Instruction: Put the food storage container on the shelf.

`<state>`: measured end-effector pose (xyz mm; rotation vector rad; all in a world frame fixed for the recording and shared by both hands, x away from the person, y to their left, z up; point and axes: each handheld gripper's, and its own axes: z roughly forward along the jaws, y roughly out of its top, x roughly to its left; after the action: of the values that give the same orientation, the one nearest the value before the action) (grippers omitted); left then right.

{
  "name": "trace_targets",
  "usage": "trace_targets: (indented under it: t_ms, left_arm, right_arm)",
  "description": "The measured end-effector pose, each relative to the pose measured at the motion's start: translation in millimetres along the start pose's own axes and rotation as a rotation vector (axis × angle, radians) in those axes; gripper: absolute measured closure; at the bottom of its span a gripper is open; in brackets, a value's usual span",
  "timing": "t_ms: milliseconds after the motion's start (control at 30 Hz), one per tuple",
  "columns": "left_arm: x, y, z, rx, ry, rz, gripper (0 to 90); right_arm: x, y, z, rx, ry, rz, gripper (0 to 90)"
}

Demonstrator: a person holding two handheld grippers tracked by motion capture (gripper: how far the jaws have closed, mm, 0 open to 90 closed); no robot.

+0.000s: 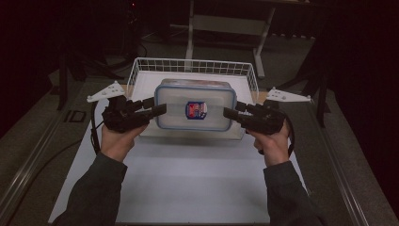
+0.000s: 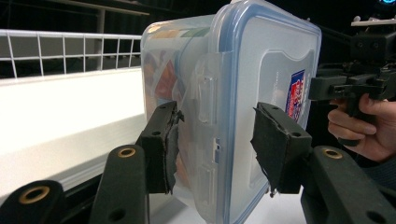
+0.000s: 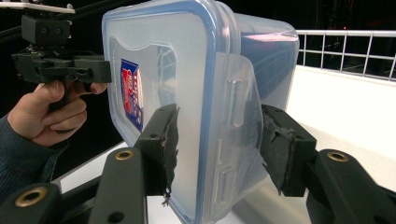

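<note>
A clear food container with a blue-rimmed lid and a red and blue sticker hangs in the air, held at both short ends. My left gripper is shut on its left end and my right gripper on its right end. In the left gripper view the pads clamp the container across its side clasp, one on the body and one on the lid. The right gripper view shows the same hold: pads pressed either side of the container. Colourful contents show faintly through the wall.
A white wire basket stands just behind and under the container, on a white board that covers the table. A pale table frame stands in the dark beyond. Grey table edges run down both sides.
</note>
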<state>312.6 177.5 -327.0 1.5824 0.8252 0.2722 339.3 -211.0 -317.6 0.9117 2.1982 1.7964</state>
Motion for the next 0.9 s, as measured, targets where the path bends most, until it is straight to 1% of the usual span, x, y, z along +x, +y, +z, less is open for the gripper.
trace_targets:
  t_ms: [200,333,433,733,900]
  left_arm:
    - [1.9,8.1,1.9,-0.002,0.004,0.009,51.2]
    - [4.1,12.8,3.7,-0.007,0.011,0.014,51.2]
    - [6.4,14.8,5.6,-0.006,0.016,0.010,51.3]
    - [15.2,19.3,11.0,-0.018,0.015,0.001,51.2]
    - [19.3,24.1,14.3,-0.027,0.017,-0.002,51.3]
  right_arm:
    - [-2.5,7.1,1.5,-0.011,-0.001,-0.006,48.7]
    - [-5.9,10.1,3.3,-0.017,0.004,0.001,48.7]
    - [-10.1,11.9,6.4,-0.014,0.008,0.009,48.8]
    - [-15.9,21.4,12.1,-0.013,-0.003,-0.001,48.6]
    - [-20.8,23.3,15.4,-0.033,-0.002,0.019,48.4]
